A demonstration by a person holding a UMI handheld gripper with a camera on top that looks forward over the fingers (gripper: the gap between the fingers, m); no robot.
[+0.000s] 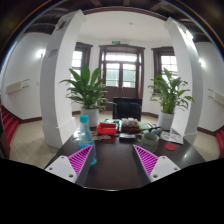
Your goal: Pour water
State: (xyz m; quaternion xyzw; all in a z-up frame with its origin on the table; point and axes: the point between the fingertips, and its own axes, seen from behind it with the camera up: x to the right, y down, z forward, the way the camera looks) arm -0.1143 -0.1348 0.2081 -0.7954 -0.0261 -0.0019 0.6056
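gripper: gripper (112, 162) spread wide, magenta pads, nothing between fingers
bottle: small clear plastic bottle with blue cap (85, 128), upright on dark surface (115, 152), beyond left finger, well apart
clutter: red items (108, 128) beside bottle
background: two potted green plants (88, 92)

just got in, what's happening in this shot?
A handheld claw is open, holding nothing, above a dark table. Its fingers with magenta pads point at a cluster of small items further along the table, including a red object; they are too small to identify. No pouring has begun. Two potted green plants stand beyond.
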